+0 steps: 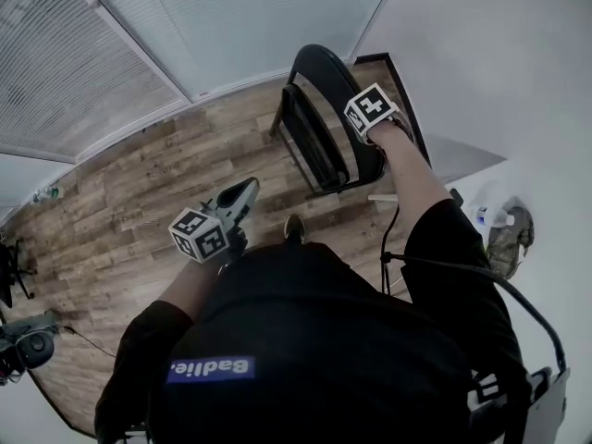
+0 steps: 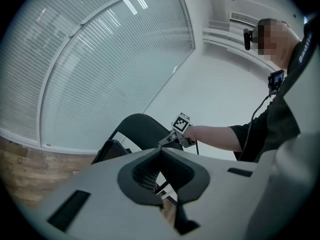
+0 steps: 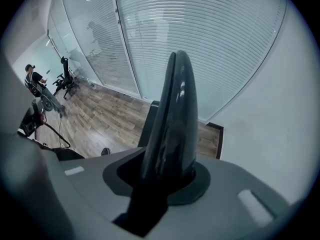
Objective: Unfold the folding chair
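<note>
Wood-grain planks of the floor run under the whole scene, with a glass partition lined with pale blinds along the far left. Lowest and leftmost in the head view is the grey left hand-held gripper with its marker cube. Its own view shows the jaws pressed together with nothing between them. It points nearly level at the black metal folding chair, which stands on the floor ahead of it and to its right, folded flat, close to the white wall.

The chair's long axis runs upright, from its feet on the planks to the curved black backrest at the top. The folded-up seat lies against the frame on the side facing the left hand-held gripper.

Further right, the right hand-held gripper points steeply down onto the top edge and is clamped on the backrest. In its own view the glossy dark rim rises from between the jaws, which hold it on both faces.

With the right side steadying the top, the free left hand-held gripper is probably the nearer one to swing the seat away from the back. The seat lies to its right and slightly forward.
</note>
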Demonstrator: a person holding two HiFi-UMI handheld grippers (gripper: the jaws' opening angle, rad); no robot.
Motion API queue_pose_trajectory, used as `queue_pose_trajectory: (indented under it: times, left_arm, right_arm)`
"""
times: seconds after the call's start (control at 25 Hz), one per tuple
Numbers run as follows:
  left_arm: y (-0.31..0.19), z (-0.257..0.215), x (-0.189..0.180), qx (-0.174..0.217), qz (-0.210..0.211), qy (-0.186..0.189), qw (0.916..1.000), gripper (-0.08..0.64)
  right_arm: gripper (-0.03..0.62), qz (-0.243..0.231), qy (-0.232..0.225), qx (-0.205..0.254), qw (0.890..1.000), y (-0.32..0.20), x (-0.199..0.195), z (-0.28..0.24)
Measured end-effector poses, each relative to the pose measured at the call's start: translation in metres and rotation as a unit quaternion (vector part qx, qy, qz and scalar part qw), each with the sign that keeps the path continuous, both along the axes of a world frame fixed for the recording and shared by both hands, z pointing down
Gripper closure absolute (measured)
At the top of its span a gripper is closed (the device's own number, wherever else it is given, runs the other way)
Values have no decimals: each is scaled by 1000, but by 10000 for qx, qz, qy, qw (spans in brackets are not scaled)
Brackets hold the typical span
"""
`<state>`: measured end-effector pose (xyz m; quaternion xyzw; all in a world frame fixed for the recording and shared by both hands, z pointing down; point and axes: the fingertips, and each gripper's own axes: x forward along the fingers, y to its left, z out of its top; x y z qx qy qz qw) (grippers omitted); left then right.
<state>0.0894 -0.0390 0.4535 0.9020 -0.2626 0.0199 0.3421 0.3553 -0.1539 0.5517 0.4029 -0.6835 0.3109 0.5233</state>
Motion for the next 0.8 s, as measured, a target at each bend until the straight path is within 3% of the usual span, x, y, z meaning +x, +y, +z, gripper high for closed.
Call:
queue_pose_trajectory:
  times: [0.36, 0.6, 0.8]
  left_arm:
    - [-24, 41, 52, -522, 405, 44, 9978, 554]
    - [-34, 82, 79, -916, 696, -158, 9932, 554]
    - [-50, 121, 93, -1346, 711, -221, 9881, 552]
  right_arm:
    - [489, -19, -69, -3, 10000, -4, 8, 1]
    - [489, -28, -101, -40, 9999, -7, 12, 3]
    - [489, -38, -119, -53, 9999, -13, 10, 6]
